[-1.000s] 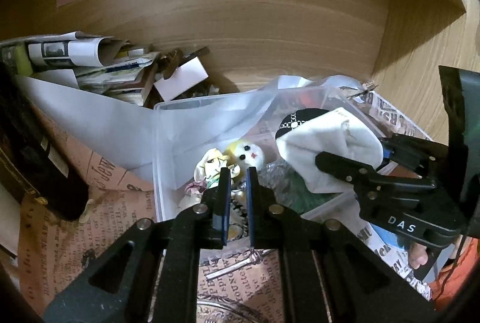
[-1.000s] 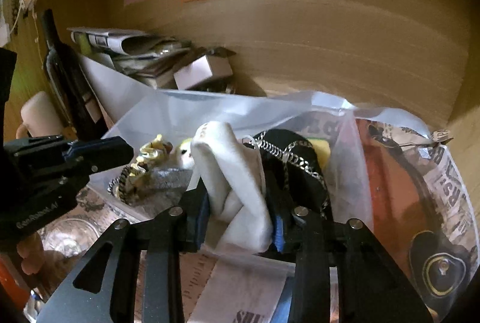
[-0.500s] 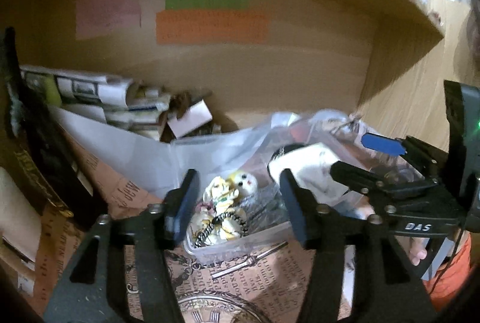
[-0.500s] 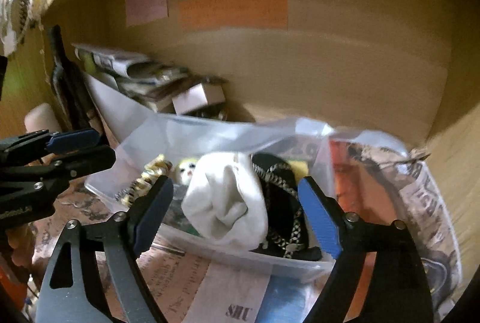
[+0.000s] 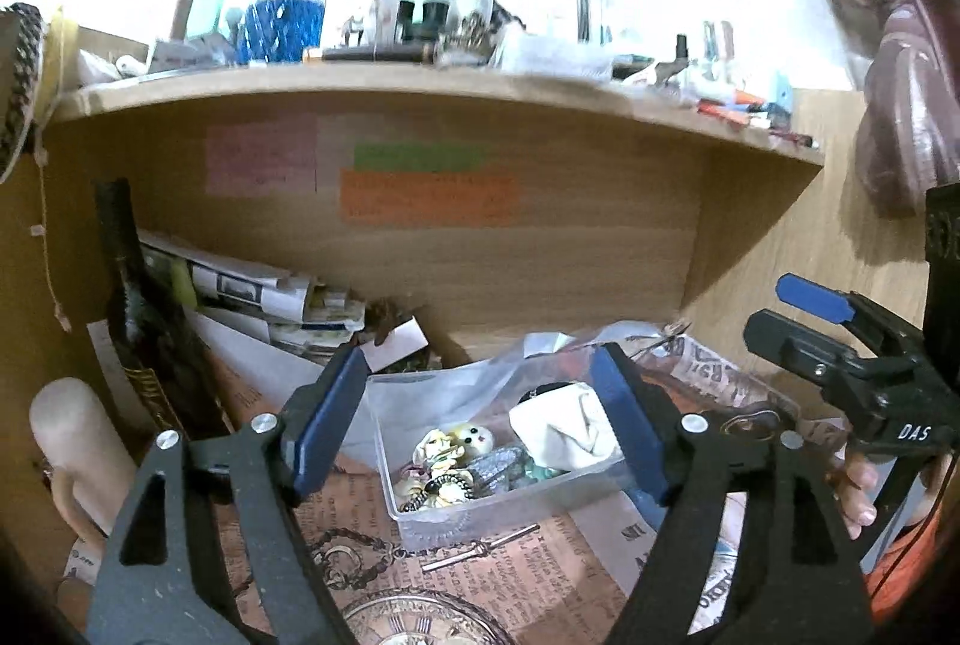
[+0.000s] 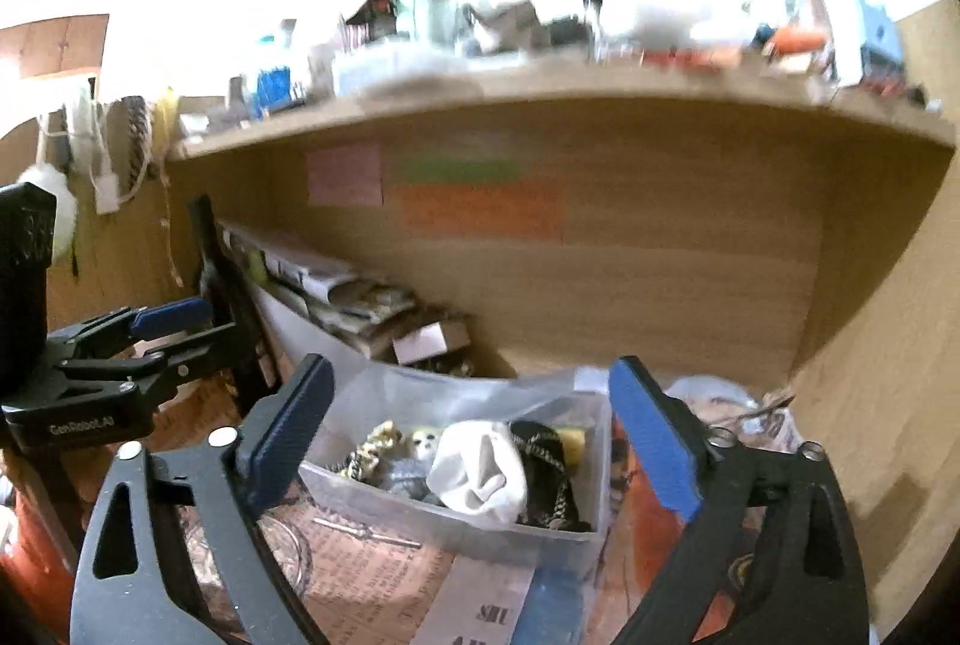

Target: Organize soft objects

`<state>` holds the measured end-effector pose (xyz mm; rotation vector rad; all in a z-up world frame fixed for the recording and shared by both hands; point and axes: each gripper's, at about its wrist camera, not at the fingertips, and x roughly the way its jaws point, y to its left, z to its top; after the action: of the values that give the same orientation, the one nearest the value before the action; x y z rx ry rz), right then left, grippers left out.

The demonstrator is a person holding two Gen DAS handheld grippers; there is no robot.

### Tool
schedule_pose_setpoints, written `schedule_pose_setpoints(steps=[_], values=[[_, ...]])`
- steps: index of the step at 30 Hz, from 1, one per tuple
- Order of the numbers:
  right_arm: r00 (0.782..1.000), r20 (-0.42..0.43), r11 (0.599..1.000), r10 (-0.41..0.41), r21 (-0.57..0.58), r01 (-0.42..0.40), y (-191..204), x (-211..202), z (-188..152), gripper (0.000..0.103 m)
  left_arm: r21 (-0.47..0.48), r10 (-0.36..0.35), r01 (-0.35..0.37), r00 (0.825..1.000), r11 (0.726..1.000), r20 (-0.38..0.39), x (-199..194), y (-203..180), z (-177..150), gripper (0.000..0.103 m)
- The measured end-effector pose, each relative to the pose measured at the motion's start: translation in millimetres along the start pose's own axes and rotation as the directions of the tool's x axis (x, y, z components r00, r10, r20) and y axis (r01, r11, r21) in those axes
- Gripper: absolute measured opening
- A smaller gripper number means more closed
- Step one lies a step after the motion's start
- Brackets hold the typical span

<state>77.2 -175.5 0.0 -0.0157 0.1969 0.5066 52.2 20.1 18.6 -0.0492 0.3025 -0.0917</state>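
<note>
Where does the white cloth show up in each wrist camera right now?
Left wrist: the white cloth lies at the right end of the clear box, just below centre.
Right wrist: the white cloth sits mid-box, below centre, beside a black chained item.
Shared landmark: the orange paper on the wooden back wall.

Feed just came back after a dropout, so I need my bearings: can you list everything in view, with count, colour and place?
Clear plastic bin: one, on printed paper under the shelf.
White soft cloth bundle: one, inside the bin.
Small pale doll figures: a few, bin's left half; exact count unclear.
Black pouch with chain: one, in the bin, right of the cloth.
Coloured paper notes: three, pink, green, orange, on the back panel.
Folded newspapers: a stack, back left.
Dark bottle: one, far left.
Left gripper: jaws open, empty.
Right gripper: jaws open, empty.
</note>
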Motion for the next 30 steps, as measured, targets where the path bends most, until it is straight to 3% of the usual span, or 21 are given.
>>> schedule_pose_setpoints(steps=[2, 5, 8, 30], values=[[1.0, 0.017, 1.0, 0.001, -0.001, -0.001, 1, -8, 1, 0.101, 0.0, 0.005, -0.005, 1.0, 1.0, 0.019, -9, -2, 0, 0.09], [0.999, 0.038, 1.0, 0.004, 0.004, -0.004, 4, -17, 1, 0.103, 0.008, 0.013, -0.013, 0.999, 1.0, 0.039, -20, -5, -1, 0.091], [0.999, 0.045, 1.0, 0.002, 0.007, -0.002, 5, -20, 0, 0.103, 0.007, 0.017, -0.017, 0.999, 1.0, 0.05, -28, -7, -2, 0.1], [0.999, 0.046, 1.0, -0.005, 0.022, 0.004, 5, -29, -9, 0.103, 0.015, 0.035, -0.035, 0.998, 0.999, 0.054, -36, -12, -8, 0.103]])
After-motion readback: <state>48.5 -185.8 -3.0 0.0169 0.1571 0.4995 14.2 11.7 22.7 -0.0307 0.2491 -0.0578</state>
